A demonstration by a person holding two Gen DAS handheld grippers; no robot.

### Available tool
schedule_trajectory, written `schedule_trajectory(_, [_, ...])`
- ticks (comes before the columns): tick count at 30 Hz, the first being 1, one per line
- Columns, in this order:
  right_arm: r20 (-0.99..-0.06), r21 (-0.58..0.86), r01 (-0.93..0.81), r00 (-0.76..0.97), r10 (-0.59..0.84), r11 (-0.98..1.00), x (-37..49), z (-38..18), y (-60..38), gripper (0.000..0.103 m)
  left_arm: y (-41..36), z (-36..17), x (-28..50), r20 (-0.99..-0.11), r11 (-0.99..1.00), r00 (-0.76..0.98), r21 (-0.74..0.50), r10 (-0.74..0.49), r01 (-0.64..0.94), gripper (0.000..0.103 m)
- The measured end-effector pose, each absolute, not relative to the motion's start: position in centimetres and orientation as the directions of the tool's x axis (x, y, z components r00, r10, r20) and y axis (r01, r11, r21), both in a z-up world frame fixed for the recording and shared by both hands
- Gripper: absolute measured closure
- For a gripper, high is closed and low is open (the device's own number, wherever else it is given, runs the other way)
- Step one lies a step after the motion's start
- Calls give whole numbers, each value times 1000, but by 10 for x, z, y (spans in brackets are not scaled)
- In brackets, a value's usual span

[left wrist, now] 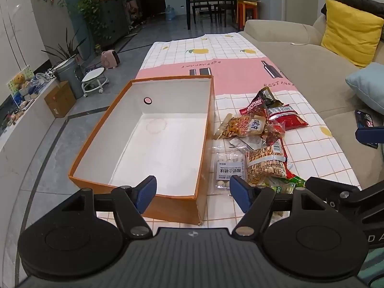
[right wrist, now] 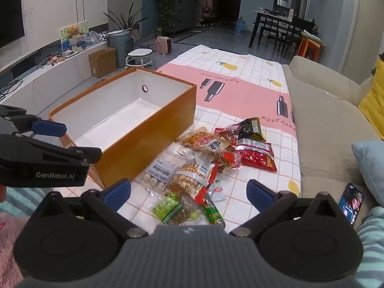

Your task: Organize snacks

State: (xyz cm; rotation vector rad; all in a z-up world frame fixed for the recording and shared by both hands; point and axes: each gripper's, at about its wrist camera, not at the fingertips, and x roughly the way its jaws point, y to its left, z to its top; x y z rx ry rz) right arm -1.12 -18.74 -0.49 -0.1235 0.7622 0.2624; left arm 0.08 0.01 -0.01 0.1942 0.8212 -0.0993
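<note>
The table (left wrist: 182, 45) is covered with a checked cloth that has lemons and a pink band, and a beige sofa (left wrist: 300, 55) runs along its right side. On the left part of the table stands the orange box (left wrist: 168, 204), open at the top, white inside, and with nothing in it. To the right of the box, just beside its long wall, lies the pile of snacks (right wrist: 216, 158), all of them loose on the cloth and none yet in the box.

In the pile, the red bag (right wrist: 258, 157) is on the far right, the striped bag of sticks (right wrist: 189, 177) is in the middle, the clear bag of white balls (right wrist: 156, 175) lies close to the box wall, and the green packet (right wrist: 169, 208) is the nearest one.

The left gripper (left wrist: 192, 192) hangs over the near right corner of the box, its jaws wide apart and holding nothing. The right gripper (right wrist: 189, 193) is above the near end of the pile, also spread wide and empty.

The task seems to be at its very beginning: the first snack is not yet picked. The next move probably calls for the right gripper to go down on a near packet, perhaps the green one, close on its thin edge, and carry it left into the box. The bags overlap, so a neighbour may be dragged along.
</note>
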Motion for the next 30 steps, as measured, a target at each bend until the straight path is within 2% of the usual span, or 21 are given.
schedule_trajectory(7, [-706,-17,-270,685,180,963,-11,-5,-189,4,6,-5,1,-755,985,653,56,-65,163,27])
schedule_trajectory(30, [-706,-23,-293,682,192,956,-10,-8,-179,4,4,-10,-1,-762,983,645,70,-58,170,27])
